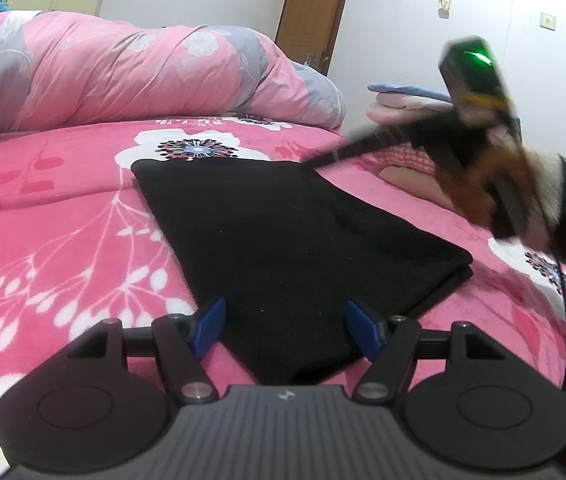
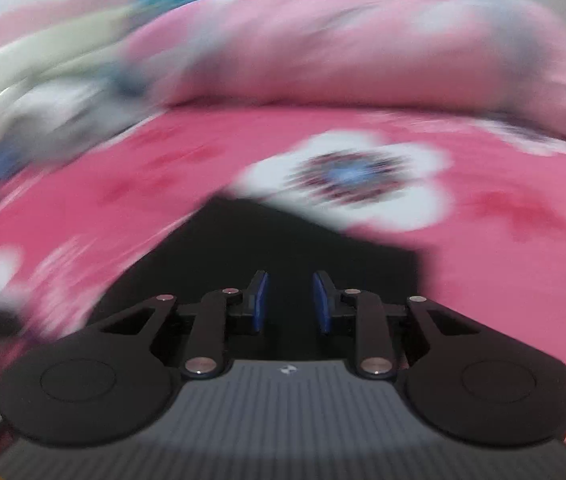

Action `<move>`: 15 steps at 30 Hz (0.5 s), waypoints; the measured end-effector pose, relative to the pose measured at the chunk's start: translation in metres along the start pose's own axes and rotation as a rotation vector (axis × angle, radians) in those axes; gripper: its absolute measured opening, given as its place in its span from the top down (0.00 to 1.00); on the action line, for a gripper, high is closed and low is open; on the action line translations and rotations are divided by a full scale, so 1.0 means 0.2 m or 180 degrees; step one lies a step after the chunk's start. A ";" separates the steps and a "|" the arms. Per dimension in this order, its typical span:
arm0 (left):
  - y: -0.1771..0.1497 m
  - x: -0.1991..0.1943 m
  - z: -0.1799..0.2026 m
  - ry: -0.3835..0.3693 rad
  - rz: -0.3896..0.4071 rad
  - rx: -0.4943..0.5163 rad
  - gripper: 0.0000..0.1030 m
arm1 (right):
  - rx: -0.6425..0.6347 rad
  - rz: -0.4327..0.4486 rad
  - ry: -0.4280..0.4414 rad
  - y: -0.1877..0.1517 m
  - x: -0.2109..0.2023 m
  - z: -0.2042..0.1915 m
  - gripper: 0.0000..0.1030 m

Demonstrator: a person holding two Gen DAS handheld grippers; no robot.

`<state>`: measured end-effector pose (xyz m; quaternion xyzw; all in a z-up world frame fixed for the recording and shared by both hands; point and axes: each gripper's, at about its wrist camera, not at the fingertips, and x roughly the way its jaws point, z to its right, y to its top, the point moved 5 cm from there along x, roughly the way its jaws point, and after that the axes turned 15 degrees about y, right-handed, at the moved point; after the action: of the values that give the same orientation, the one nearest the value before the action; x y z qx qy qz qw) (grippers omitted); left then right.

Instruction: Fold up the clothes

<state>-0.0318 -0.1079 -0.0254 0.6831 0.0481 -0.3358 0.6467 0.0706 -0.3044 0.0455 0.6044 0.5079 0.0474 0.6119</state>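
Left wrist view first: we hover low over the near corner of the black garment (image 1: 295, 240), folded flat on the pink floral bed (image 1: 55, 240), its long axis running away from us toward the rolled quilt (image 1: 123, 76). Our left gripper (image 1: 285, 326) has its jaws wide apart, nothing between them, cloth just ahead. Our right gripper (image 2: 287, 302) blurs over the far right side, jaws narrowly apart and empty, the garment directly beneath. We judge the left hand nearer the near edge for the next fold.
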 end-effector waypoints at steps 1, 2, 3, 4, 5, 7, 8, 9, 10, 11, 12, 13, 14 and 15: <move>0.00 0.00 0.00 0.0001 -0.0001 0.0000 0.34 | -0.0047 -0.0111 0.0039 -0.07 0.00 -0.03 0.79; 0.00 0.00 0.00 0.0001 -0.0001 -0.0002 0.34 | -0.0090 -0.0224 0.0072 -0.15 0.00 -0.06 0.79; 0.00 0.00 0.00 0.0003 0.0001 -0.0003 0.34 | 0.0082 -0.0150 -0.0007 -0.20 -0.07 -0.02 0.79; 0.00 -0.01 0.00 0.0007 0.0004 -0.0003 0.34 | 0.0261 -0.0072 -0.0090 -0.24 -0.15 0.03 0.79; 0.00 -0.01 0.00 0.0010 0.0007 -0.0001 0.34 | 0.0439 0.0007 -0.0172 -0.29 -0.22 0.08 0.81; 0.00 -0.01 0.00 0.0017 0.0010 0.0004 0.34 | 0.0639 0.0031 -0.0761 -0.36 -0.41 0.15 0.76; 0.00 -0.01 0.00 0.0022 0.0011 0.0009 0.34 | 0.0669 0.0020 -0.0973 -0.39 -0.48 0.17 0.76; 0.00 -0.01 0.01 0.0030 0.0012 0.0018 0.34 | 0.0714 0.0113 -0.0992 -0.39 -0.54 0.15 0.76; 0.00 -0.01 0.01 0.0045 0.0011 0.0034 0.34 | 0.0758 0.0209 -0.1005 -0.38 -0.59 0.12 0.76; 0.00 -0.01 0.02 0.0063 0.0008 0.0054 0.34 | 0.0691 0.0330 -0.0926 -0.35 -0.59 0.08 0.76; 0.00 -0.01 0.02 0.0089 0.0005 0.0083 0.34 | 0.0620 0.0452 -0.0845 -0.32 -0.59 0.03 0.76; 0.00 -0.01 0.03 0.0129 0.0003 0.0126 0.33 | 0.0539 0.0501 -0.0721 -0.28 -0.54 -0.01 0.76; 0.00 -0.01 0.05 0.0173 0.0001 0.0175 0.33 | 0.0458 0.0547 -0.0596 -0.24 -0.48 -0.06 0.76; 0.00 -0.01 0.06 0.0218 0.0002 0.0225 0.32 | 0.0376 0.0593 -0.0471 -0.21 -0.42 -0.11 0.77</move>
<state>-0.0382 -0.1170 -0.0230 0.7166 0.0581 -0.3135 0.6203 -0.0076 -0.3572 0.0657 0.6858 0.4050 0.0293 0.6040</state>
